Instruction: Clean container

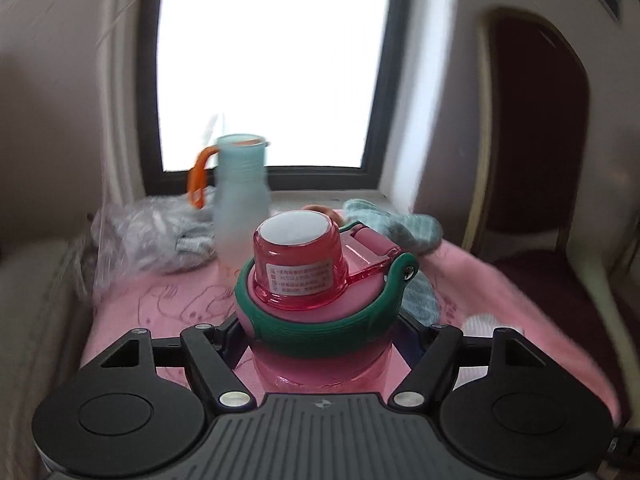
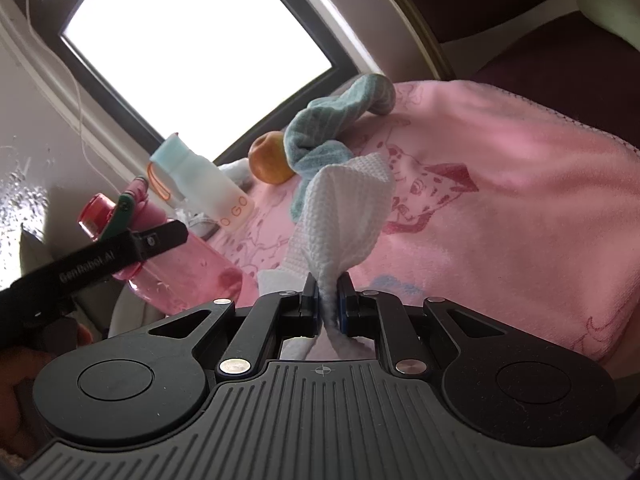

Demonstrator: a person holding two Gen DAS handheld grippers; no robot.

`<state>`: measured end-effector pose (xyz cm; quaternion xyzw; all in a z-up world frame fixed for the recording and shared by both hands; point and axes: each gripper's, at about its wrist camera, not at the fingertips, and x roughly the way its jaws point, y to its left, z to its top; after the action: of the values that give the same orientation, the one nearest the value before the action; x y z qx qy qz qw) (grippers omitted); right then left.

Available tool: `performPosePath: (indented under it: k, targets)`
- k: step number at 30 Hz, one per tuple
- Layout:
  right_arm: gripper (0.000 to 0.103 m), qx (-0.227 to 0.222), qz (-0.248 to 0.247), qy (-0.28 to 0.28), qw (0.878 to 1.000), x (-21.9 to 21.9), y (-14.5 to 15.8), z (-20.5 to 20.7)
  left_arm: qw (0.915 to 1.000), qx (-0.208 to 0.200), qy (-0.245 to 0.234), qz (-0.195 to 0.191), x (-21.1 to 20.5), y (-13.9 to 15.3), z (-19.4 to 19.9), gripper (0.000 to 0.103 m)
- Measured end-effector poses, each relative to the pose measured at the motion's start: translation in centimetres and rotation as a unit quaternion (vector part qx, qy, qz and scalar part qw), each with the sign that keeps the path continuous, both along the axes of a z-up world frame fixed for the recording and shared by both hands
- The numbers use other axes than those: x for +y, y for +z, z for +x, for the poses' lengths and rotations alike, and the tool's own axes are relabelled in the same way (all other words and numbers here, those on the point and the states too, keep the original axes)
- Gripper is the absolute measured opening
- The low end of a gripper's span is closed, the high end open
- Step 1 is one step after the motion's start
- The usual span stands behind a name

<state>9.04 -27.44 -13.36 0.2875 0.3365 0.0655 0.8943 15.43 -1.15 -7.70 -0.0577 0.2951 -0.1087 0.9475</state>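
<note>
A pink translucent water bottle (image 1: 304, 276) with a green strap and pink cap stands upright between my left gripper's fingers; my left gripper (image 1: 320, 332) is shut on it just below the cap. In the right wrist view the same bottle (image 2: 176, 264) shows at the left with the left gripper's finger (image 2: 120, 248) across it. My right gripper (image 2: 328, 300) is shut on a white waffle-textured cloth (image 2: 344, 212), which stands up bunched above the jaws, over the pink towel (image 2: 500, 200).
A frosted pale-blue bottle with an orange loop (image 1: 240, 200) stands behind the pink one, by the window. A teal cloth (image 2: 324, 140), an orange fruit (image 2: 270, 162) and a crinkled plastic bag (image 1: 140, 236) lie on the towel. A dark red chair (image 1: 536, 152) stands at the right.
</note>
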Motion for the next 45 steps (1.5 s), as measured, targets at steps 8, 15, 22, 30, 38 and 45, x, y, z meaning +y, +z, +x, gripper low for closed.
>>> performPosePath:
  k: [8,15,22,30,38,45]
  targets:
    - [0.015,0.003,-0.033,0.025,0.999,2.1,0.6,0.9,0.9623,0.065,0.102,-0.244,9.9,-3.4,0.6,0.073]
    - [0.014,-0.032,-0.046,0.185,0.981,7.8,2.6,3.4,0.9386,0.074,0.123,-0.314,12.1,-5.1,0.4,0.073]
    - [0.014,0.015,-0.04,0.215,0.976,10.4,1.9,8.7,0.9276,0.079,0.137,-0.339,13.4,-5.7,-0.5,0.073]
    - [0.013,0.052,-0.212,0.187,0.958,11.0,-0.2,11.5,0.9267,0.078,0.142,-0.339,13.4,-5.8,-0.6,0.073]
    - [0.009,-0.052,-0.331,0.344,0.877,14.4,-1.6,8.1,0.9305,0.074,0.142,-0.329,13.1,-5.6,-0.6,0.073]
    - [0.007,-0.127,-0.279,0.427,0.851,12.8,2.3,3.7,0.9327,0.073,0.142,-0.323,12.9,-5.4,-0.7,0.073]
